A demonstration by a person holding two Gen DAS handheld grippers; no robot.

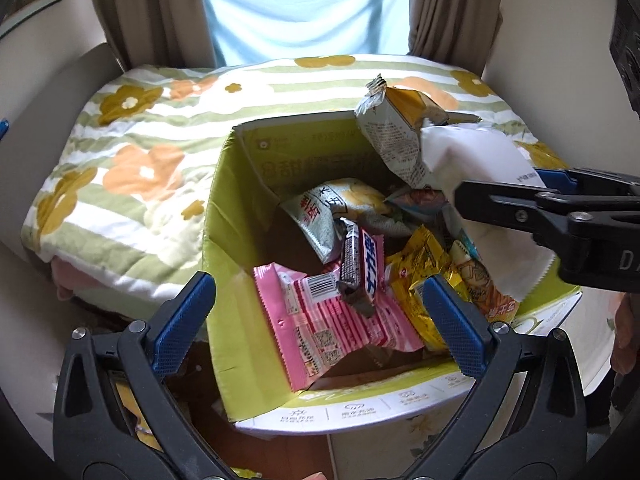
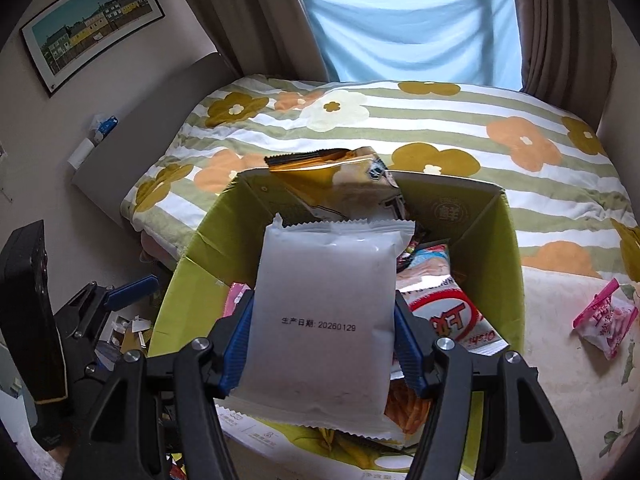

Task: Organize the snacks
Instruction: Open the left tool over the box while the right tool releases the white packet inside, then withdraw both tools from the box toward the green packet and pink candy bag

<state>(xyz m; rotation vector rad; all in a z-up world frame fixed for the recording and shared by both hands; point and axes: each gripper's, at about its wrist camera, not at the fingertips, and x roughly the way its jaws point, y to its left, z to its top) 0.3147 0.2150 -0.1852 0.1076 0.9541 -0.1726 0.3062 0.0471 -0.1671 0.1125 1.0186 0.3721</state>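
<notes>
A green cardboard box [image 1: 224, 216] stands open and holds several snack packets: a pink one [image 1: 320, 320], a yellow one [image 1: 420, 276] and a dark bar [image 1: 352, 268]. My right gripper [image 2: 324, 344] is shut on a white snack packet [image 2: 324, 312] and holds it over the box [image 2: 192, 264]; the packet also shows in the left wrist view [image 1: 472, 160]. A brown-and-grey packet [image 1: 396, 128] sticks up at the box's far side. My left gripper [image 1: 320, 320] is open and empty above the box's near side.
The box sits by a bed with a flowered striped blanket [image 2: 440, 128]. A pink-and-white packet [image 2: 604, 320] lies on the surface to the right. Clutter covers the floor at the left [image 2: 120, 332]. Curtains and a window are behind.
</notes>
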